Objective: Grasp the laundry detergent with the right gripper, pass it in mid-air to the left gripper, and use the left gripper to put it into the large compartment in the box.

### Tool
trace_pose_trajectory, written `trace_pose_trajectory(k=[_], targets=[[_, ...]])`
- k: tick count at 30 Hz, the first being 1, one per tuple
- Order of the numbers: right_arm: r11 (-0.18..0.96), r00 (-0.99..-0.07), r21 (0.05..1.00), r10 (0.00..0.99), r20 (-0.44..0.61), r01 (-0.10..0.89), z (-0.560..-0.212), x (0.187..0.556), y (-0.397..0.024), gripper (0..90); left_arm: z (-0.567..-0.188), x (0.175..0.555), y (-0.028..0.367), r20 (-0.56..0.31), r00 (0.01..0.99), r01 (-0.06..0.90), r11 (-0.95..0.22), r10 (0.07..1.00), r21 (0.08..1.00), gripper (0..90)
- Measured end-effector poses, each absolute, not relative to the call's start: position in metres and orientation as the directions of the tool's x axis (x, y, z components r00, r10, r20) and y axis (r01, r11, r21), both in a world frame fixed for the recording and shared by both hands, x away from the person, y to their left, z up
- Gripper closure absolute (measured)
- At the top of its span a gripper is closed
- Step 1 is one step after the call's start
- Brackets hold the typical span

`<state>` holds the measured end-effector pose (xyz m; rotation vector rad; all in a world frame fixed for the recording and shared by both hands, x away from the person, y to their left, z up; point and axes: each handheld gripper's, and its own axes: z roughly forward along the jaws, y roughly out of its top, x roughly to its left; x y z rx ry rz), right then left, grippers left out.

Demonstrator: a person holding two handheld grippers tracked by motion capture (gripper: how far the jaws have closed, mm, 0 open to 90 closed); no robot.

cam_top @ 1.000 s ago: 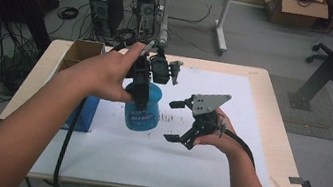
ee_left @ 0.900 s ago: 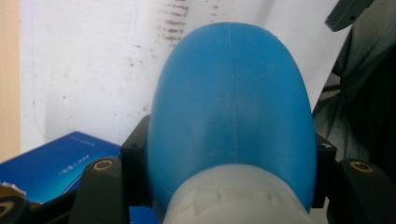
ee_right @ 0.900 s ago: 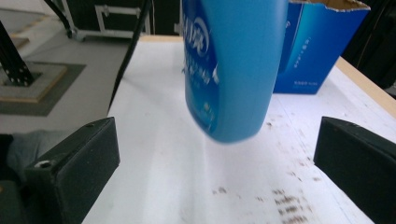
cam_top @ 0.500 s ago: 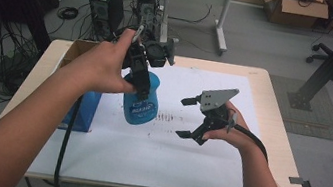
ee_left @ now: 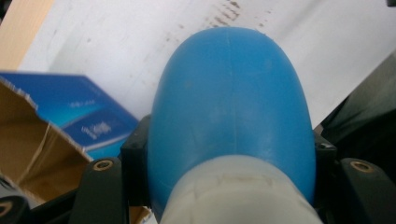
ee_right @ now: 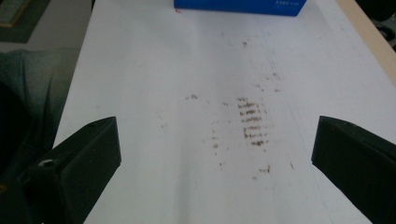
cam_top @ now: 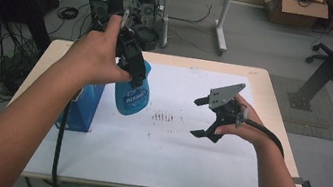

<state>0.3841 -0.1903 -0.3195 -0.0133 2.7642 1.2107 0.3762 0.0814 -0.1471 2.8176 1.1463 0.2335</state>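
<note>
A blue plastic bottle (cam_top: 131,95) with a white label hangs in the air above the white sheet (cam_top: 166,144), held near its top by my left gripper (cam_top: 132,68), which is shut on it. In the left gripper view the bottle (ee_left: 231,107) bulges out between the two black jaws and points down at the sheet (ee_left: 121,42). My right gripper (cam_top: 201,117) hovers to the right of the bottle with its jaws spread wide and nothing between them. Its own view looks along the open jaws at brown smudges (ee_right: 252,121) on the sheet.
A blue cardboard box (cam_top: 82,108) with open flaps stands at the sheet's left edge, just left of the bottle; it shows as box (ee_left: 60,126) and box (ee_right: 240,6) too. The wooden tabletop (cam_top: 279,101) borders the sheet. Cables and equipment lie on the floor beyond.
My left hand has lifted the bottle up and away from the sheet, toward the far left. My right gripper has moved right and a little up, still open.
</note>
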Motion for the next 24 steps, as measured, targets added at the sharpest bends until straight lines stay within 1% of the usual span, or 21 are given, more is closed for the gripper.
trace_pose_trajectory(k=[4, 9, 13, 18, 24], targets=[[0.719, -0.992, 0.693, 0.042, -0.116, -0.050, -0.320, 0.387, -0.198, 1.6, -0.141, 0.380, 0.091, 0.086, 0.655, 0.735, -0.660, 0.750, 0.155, 38.4], [0.736, -0.993, 0.676, 0.045, -0.112, -0.043, -0.319, 0.389, -0.203, 1.7, -0.134, 0.384, 0.100, 0.060, 0.594, 0.788, -0.595, 0.802, 0.160, 38.4], [0.741, -0.993, 0.670, 0.044, -0.111, -0.042, -0.319, 0.389, -0.206, 1.8, -0.127, 0.386, 0.105, 0.061, 0.573, 0.805, -0.575, 0.818, 0.149, 38.4], [0.747, -0.993, 0.664, 0.041, -0.110, -0.043, -0.318, 0.390, -0.207, 1.8, -0.114, 0.387, 0.114, 0.050, 0.526, 0.836, -0.527, 0.849, 0.153, 38.4], [0.750, -0.994, 0.660, 0.033, -0.105, -0.045, -0.319, 0.390, -0.206, 1.8, -0.096, 0.388, 0.127, 0.057, 0.473, 0.866, -0.475, 0.879, 0.154, 38.4]])
